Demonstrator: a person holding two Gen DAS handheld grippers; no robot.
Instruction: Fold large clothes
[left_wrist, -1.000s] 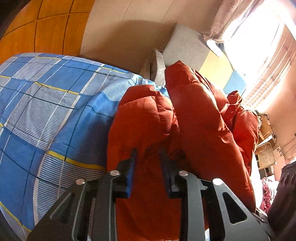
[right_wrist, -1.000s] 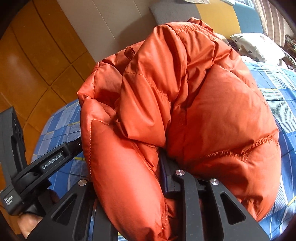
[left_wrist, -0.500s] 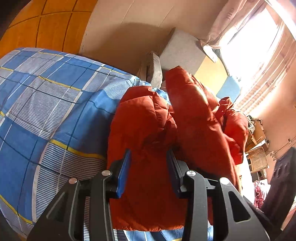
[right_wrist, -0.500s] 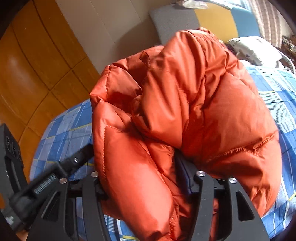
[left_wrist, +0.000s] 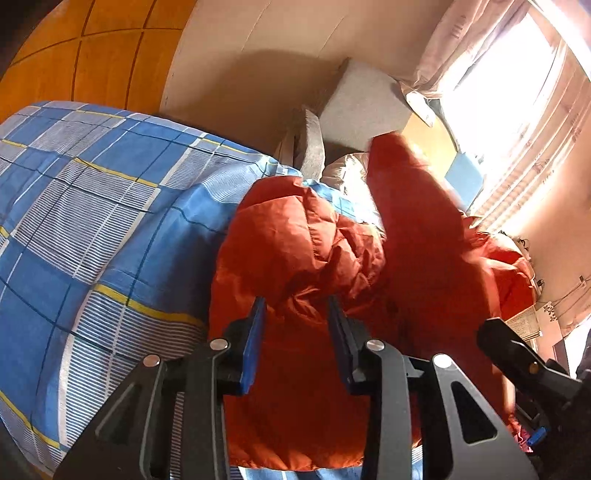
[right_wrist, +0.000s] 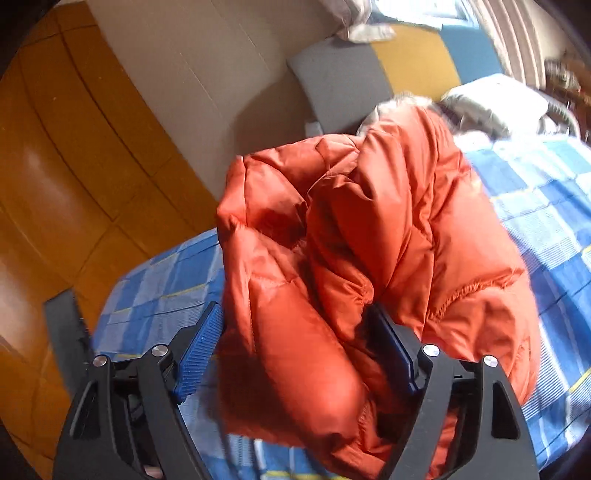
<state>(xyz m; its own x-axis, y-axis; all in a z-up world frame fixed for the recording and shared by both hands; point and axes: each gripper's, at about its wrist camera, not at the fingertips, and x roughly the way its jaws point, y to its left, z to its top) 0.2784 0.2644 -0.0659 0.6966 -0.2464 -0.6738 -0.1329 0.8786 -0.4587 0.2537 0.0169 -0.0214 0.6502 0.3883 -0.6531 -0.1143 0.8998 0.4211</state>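
Handling the orange down jacket, heaped on the checked bed: light, puffy, slick-shelled, it springs back. My right gripper jaws are opening around a loose fold; my left gripper jaws are closing over padding, so I should grip seams or hem.

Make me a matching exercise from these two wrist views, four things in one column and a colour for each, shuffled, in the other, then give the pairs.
Things:
1. puffy jacket
2. bed cover
3. upright cushion
4. floor

Colours:
A. grey
B. blue check with yellow lines
C. orange-brown wood tone
D. orange-red

Pairs: 1-D, 2-B, 3-A, 4-C
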